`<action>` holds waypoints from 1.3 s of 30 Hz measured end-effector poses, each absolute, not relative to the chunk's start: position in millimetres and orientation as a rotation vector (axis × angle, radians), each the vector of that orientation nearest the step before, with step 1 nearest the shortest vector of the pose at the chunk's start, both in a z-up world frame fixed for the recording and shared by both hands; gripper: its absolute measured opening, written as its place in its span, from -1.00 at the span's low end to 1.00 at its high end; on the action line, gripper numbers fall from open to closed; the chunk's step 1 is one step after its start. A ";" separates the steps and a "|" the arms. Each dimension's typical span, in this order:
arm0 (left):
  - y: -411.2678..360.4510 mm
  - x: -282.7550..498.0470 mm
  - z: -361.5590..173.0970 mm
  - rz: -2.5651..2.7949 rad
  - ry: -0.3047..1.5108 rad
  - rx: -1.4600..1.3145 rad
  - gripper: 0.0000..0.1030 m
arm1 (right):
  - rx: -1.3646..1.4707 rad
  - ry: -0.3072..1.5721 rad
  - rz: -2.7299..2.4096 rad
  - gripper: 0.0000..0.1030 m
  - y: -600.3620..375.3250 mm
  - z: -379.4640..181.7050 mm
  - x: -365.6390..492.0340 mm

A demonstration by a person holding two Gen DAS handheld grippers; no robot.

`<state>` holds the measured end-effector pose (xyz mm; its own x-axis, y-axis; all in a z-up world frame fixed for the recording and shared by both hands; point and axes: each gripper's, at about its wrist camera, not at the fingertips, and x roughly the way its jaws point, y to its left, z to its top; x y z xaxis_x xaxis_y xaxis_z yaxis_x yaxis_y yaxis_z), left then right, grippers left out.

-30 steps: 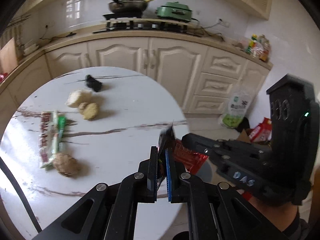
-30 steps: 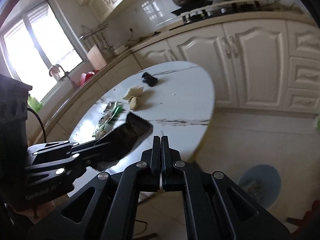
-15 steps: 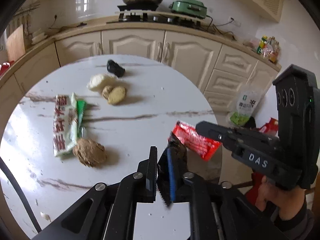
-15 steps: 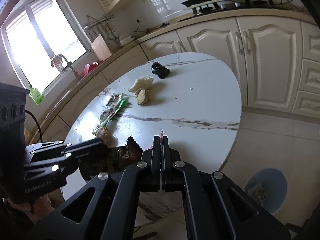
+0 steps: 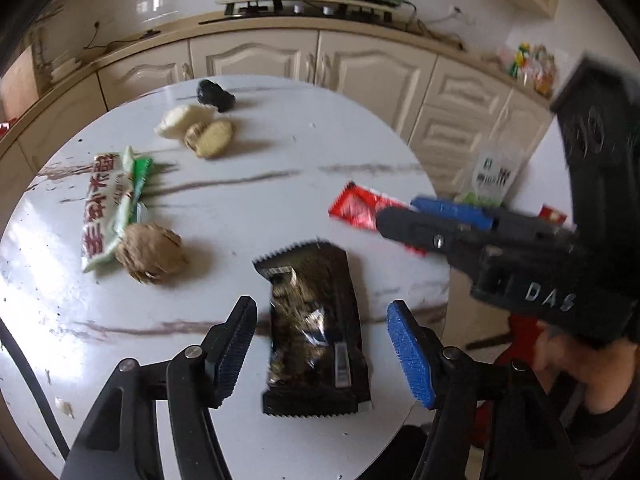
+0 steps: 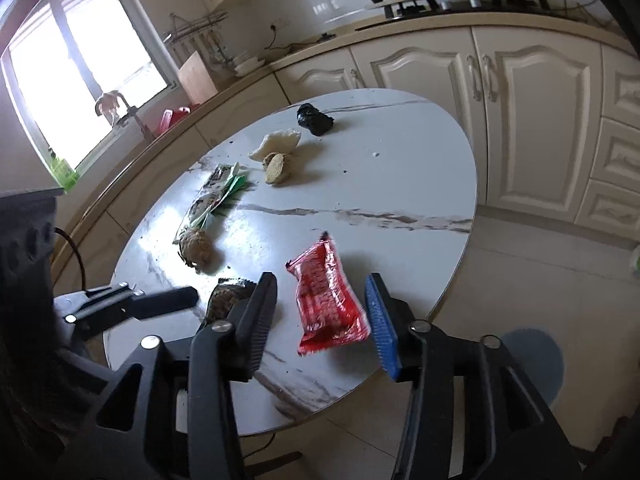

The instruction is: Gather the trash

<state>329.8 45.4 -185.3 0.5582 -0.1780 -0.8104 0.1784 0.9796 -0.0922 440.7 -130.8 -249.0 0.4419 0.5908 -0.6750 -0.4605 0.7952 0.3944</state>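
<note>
My left gripper [image 5: 320, 312] hovers low over the white marble table [image 5: 280, 184]. Its jaws are opening, and a dark snack wrapper [image 5: 316, 328] lies flat between them, free of both pads. My right gripper [image 6: 320, 280] is opening too. A red wrapper [image 6: 326, 300] sits blurred between its fingers, at or just above the tabletop near the right edge, with no pad pressing on it. The left wrist view shows the red wrapper [image 5: 360, 208] beside the right gripper [image 5: 400, 210]. The dark wrapper [image 6: 226, 300] shows partly behind my right gripper's black finger.
More trash lies on the table: a green-and-white wrapper [image 5: 108, 208], a brown crumpled ball [image 5: 150, 252], white crumpled paper [image 5: 180, 120], yellowish lumps [image 5: 212, 138] and a black lump [image 5: 214, 94]. A blue bin [image 6: 536, 360] stands on the floor at the right. Cabinets line the back.
Both grippers were shut, the left on the dark wrapper and the right on the red one. Both have opened and let go. The left gripper has sunk toward the table.
</note>
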 end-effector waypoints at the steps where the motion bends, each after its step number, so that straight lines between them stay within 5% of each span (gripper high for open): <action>1: 42.7 328.4 -184.9 -0.204 0.947 0.020 0.16 | 0.158 0.902 0.665 -0.09 -130.7 -249.1 440.2; 4: 41.6 327.9 -182.1 -0.181 0.926 0.035 -0.45 | 0.134 0.900 0.673 -0.06 -128.2 -248.5 440.7; 8: 53.6 328.2 -181.0 -0.140 0.905 0.014 -0.83 | 0.058 0.897 0.686 0.05 -114.1 -247.4 440.9; 13: 72.3 327.4 -180.1 -0.130 0.899 -0.049 -0.88 | -0.119 0.862 0.646 -0.05 -88.7 -248.1 436.0; 14: 74.2 326.6 -179.2 -0.133 0.899 -0.058 -0.88 | -0.148 0.853 0.635 -0.41 -86.2 -248.3 434.8; 19: 70.7 321.3 -169.9 -0.154 0.886 -0.080 -0.88 | -0.094 0.846 0.656 -0.70 -94.2 -248.6 434.1; 31: -15.3 341.1 -156.7 -0.298 0.869 -0.025 -0.87 | 0.176 0.750 0.609 -0.72 -206.4 -217.8 412.1; 39: -107.3 392.8 -188.4 -0.425 0.944 0.064 -0.87 | 0.265 0.804 0.414 -0.67 -308.6 -256.2 425.0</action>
